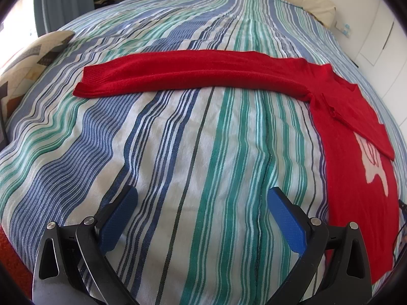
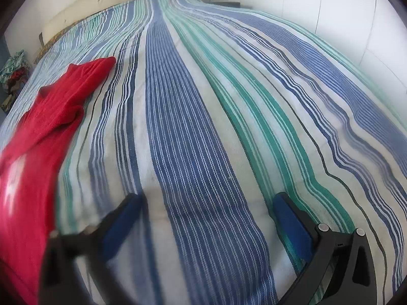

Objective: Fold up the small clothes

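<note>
A red knitted sweater [image 1: 338,117] lies flat on the bed, on top of a bedspread [image 1: 178,152] striped in blue, green and white. Seen from the left wrist camera, one sleeve [image 1: 183,73] stretches straight out across the bedspread, well ahead of the left hand-held gripper [image 1: 202,197], and the sweater's body runs down the right edge of the view with a white pattern [image 1: 376,162] on its front and the other sleeve folded over it. The left hand-held gripper hovers over bare bedspread on the near side of that long sleeve, its blue pads [image 1: 119,218] spread wide with nothing between them.

In the right wrist camera the same sweater [image 2: 38,137] sits at the left edge, a cuff [image 2: 99,66] reaching up toward the head of the bed. The right hand-held gripper [image 2: 207,200] is off to the right of the sweater over bare stripes, its fingers [image 2: 292,221] also spread apart and holding nothing; the finger nearest the sweater is blurred.

Beyond the long sleeve, a patterned cushion [image 1: 28,58] rests at the left edge of the bed, and a cream headboard [image 1: 305,2] stands at the far end. White cabinet doors [image 2: 330,20] line the wall to the right of the bed.
</note>
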Motion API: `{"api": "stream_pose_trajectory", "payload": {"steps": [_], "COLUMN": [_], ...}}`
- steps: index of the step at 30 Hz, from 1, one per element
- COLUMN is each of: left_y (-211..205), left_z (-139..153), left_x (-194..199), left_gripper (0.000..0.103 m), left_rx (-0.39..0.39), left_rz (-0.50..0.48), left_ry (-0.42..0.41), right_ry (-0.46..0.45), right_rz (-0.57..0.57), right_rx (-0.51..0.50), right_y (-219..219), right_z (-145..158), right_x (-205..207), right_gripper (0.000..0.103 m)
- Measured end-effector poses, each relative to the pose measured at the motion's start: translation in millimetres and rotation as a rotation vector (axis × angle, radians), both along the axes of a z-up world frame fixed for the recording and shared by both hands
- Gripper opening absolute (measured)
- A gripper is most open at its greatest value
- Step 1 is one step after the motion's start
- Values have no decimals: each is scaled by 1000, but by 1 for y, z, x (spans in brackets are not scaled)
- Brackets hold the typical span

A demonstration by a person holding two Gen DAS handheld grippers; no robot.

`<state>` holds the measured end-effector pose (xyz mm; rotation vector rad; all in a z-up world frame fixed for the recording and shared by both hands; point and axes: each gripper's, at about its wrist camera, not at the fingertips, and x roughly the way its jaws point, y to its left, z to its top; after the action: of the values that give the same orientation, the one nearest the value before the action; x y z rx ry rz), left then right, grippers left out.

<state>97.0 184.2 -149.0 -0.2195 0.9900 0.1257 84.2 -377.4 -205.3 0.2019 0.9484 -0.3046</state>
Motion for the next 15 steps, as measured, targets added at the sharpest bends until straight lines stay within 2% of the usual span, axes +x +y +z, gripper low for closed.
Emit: {"api": "stream_pose_trajectory", "payload": {"steps": [15], "left_y": [1], "left_z": [-1], "left_x": [1], "left_gripper": [102], "left_rx": [2], "left_rz": [-2], "left_ry": [8], "right_ry": [2], "right_rz": [1], "right_rx": [-11], "right_y": [1], "right_z": [-1], "right_x": [2], "right_gripper": [103]}}
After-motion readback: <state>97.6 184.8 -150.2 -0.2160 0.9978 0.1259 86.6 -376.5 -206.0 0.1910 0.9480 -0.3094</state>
